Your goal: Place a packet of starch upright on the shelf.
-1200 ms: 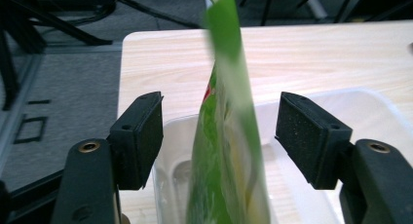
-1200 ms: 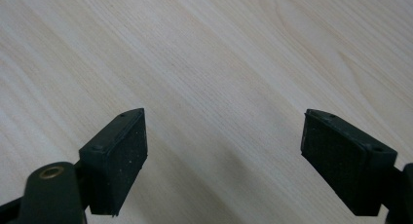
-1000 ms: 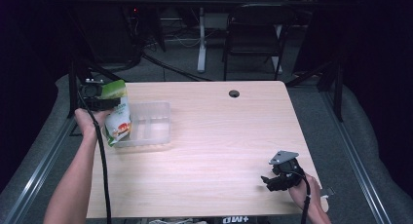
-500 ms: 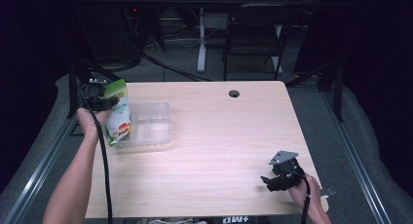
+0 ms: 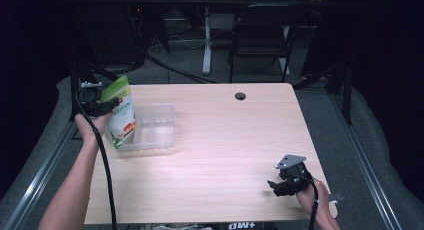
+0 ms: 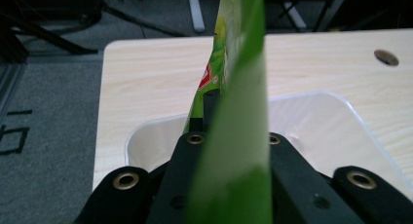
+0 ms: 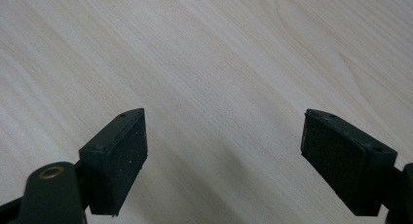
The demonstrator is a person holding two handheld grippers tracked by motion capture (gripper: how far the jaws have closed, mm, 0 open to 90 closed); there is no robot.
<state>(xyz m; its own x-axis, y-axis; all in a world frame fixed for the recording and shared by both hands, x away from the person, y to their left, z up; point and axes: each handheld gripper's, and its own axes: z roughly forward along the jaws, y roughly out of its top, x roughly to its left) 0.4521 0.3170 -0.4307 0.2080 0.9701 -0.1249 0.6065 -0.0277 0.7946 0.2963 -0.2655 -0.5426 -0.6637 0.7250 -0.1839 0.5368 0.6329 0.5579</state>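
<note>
At table's left edge, green pouch (image 5: 121, 117) (red logo, upright) pinched in left gripper (image 5: 102, 107)

Left gripper (image 5: 102, 106) clamps green pouch (image 5: 121, 115) beside clear tray (image 5: 155, 127).

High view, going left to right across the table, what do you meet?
Left hand-held gripper shut on the top of the green pouch → clear plastic tray → round cable hole in the table → right hand-held gripper, jaws open, near the table's front right corner.
</note>
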